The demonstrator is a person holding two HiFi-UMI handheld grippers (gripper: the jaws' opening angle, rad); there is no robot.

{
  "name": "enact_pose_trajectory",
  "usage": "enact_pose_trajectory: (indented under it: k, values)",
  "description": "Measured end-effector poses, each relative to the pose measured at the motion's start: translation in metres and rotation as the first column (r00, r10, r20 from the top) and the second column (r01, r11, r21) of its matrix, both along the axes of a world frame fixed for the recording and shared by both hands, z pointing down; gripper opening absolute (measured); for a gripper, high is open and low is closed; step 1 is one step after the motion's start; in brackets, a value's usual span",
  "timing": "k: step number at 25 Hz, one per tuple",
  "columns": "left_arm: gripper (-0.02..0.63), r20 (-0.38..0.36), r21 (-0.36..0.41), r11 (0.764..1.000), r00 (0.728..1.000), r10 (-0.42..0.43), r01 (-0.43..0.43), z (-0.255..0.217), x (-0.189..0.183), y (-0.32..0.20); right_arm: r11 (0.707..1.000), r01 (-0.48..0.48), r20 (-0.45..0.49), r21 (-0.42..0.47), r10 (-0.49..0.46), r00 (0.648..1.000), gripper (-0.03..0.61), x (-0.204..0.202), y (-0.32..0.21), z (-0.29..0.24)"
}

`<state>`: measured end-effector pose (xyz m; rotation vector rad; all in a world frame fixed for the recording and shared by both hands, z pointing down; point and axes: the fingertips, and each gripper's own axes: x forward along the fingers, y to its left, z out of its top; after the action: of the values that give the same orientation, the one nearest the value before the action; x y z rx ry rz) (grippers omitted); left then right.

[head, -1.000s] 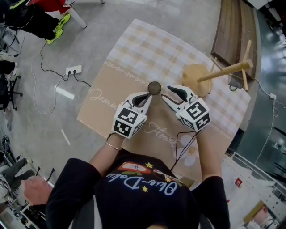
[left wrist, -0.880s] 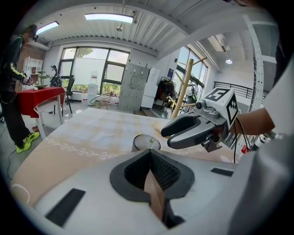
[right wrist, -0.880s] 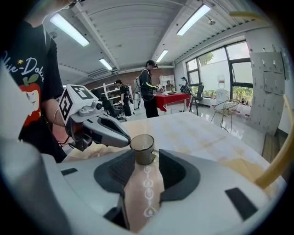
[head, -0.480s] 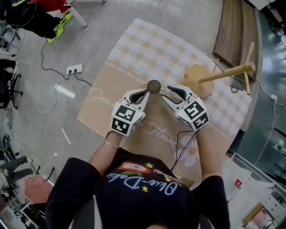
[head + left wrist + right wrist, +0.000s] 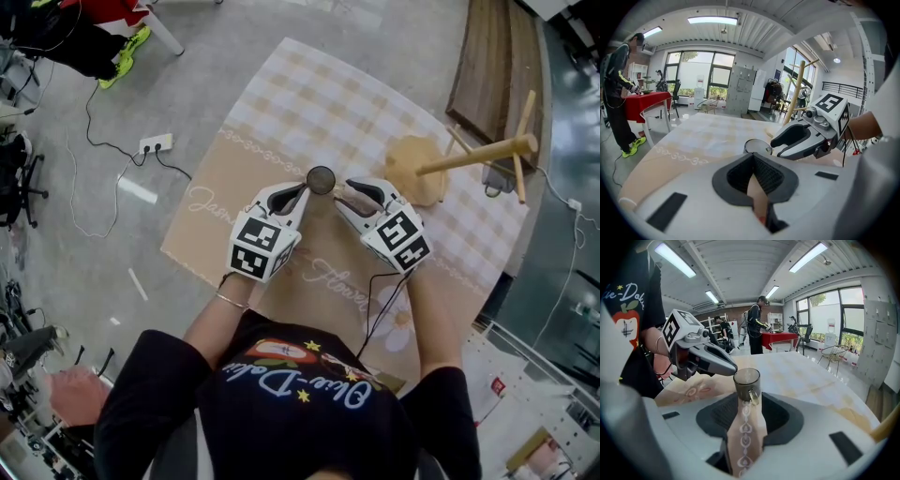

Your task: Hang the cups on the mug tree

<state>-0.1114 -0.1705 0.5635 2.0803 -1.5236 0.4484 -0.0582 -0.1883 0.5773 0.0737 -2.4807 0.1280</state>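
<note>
Little has changed over the last second: the left gripper [image 5: 302, 194] and right gripper [image 5: 341, 195] flank the small dark smoked-glass cup [image 5: 321, 179] as before, only drifted slightly left. The cup stands upright on the beige checked tablecloth [image 5: 281, 112], its handle towards the right gripper, whose jaws are apart. The left jaws meet at their tips, holding nothing. The pale wooden mug tree [image 5: 469, 157] stands apart.
</note>
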Motion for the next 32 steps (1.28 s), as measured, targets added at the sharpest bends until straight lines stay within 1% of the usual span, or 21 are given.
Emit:
enact_pose_trajectory:
  k: [4,9,15,21,26,32]
  values:
    - [0.009,0.003,-0.002,1.0,1.0,0.005,-0.005,0.0,0.0,0.0,0.999,0.021,-0.011,0.035,-0.021,1.0,0.132,-0.006,0.001,0.001]
    - [0.009,0.006,-0.003,1.0,1.0,0.004,-0.004,0.0,-0.003,-0.002,0.995,0.061,-0.063,0.075,-0.057,0.996,0.132,-0.009,0.003,0.009]
    - [0.009,0.007,-0.003,1.0,1.0,0.0,0.0,0.0,-0.007,-0.003,0.989,0.1,-0.097,0.105,-0.09,0.991,0.107,-0.012,0.004,0.015]
    - [0.008,0.003,-0.001,1.0,1.0,0.001,-0.001,0.0,-0.007,-0.004,0.991,0.088,-0.096,0.104,-0.078,0.992,0.09,-0.014,0.002,0.018]
    - [0.008,0.001,0.001,1.0,1.0,0.003,-0.003,0.0,-0.007,-0.004,0.996,0.045,-0.075,0.078,-0.039,0.996,0.06,-0.015,-0.001,0.019]
    - [0.008,0.0,0.005,1.0,1.0,-0.008,0.008,0.0,-0.009,-0.006,0.997,0.03,-0.05,0.078,-0.026,0.998,0.054,-0.017,0.0,0.019]
